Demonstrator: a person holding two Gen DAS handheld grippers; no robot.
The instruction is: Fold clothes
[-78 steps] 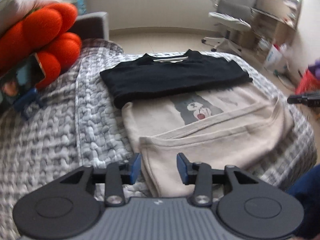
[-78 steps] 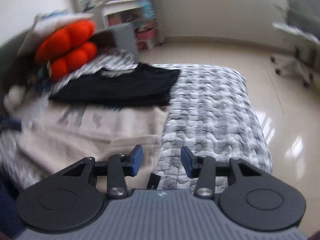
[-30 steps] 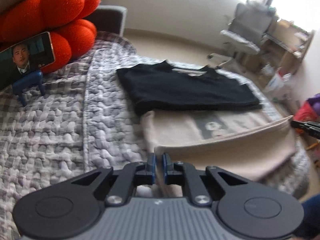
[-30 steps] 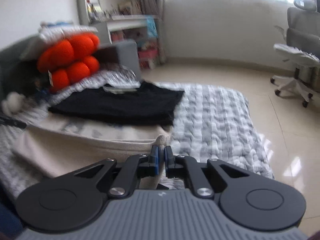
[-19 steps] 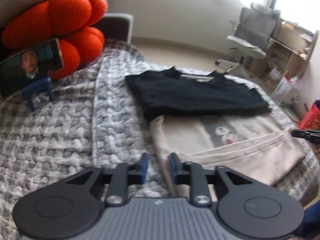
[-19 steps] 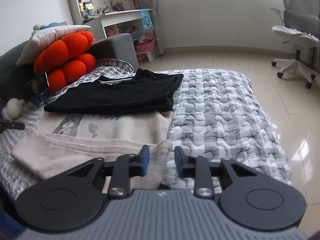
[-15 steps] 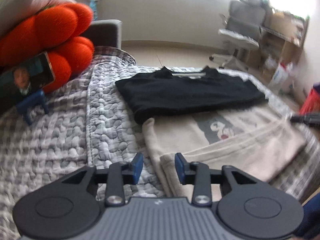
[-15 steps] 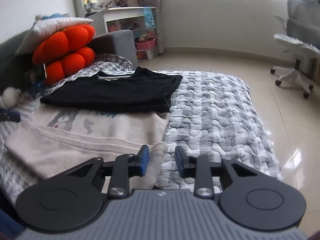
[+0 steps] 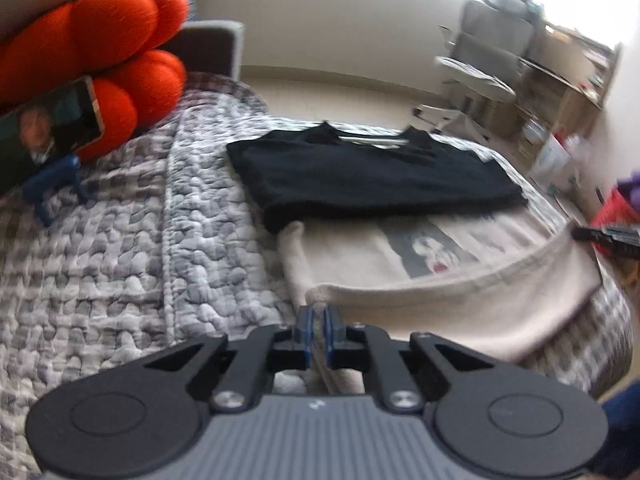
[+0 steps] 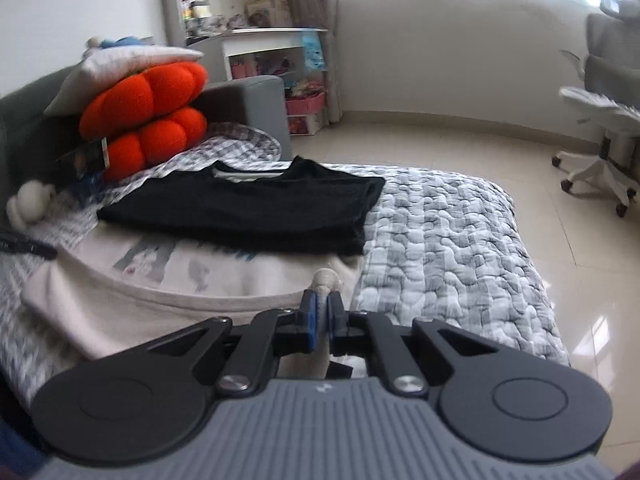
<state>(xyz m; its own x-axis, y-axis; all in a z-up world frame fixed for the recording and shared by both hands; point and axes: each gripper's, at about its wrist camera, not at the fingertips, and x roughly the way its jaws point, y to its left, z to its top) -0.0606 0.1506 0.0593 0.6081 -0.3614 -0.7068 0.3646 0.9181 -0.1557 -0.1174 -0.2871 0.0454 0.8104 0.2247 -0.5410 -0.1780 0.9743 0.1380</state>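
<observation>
A beige shirt with a printed picture lies on the quilted bed, its near part folded over itself. My left gripper is shut on the left corner of that folded edge. My right gripper is shut on the right corner, where cloth bunches above the blue pads. The folded edge hangs in a shallow curve between the two corners. A folded black shirt rests just beyond the beige one. The far tip of my right gripper shows at the right edge of the left wrist view.
The grey and white quilt covers the bed. Orange cushions and a phone on a blue stand sit at the head. A white office chair stands on the tiled floor to the right.
Both grippers were open half a second ago and have shut on the two corners of the beige shirt's folded edge, which now rises slightly off the bed.
</observation>
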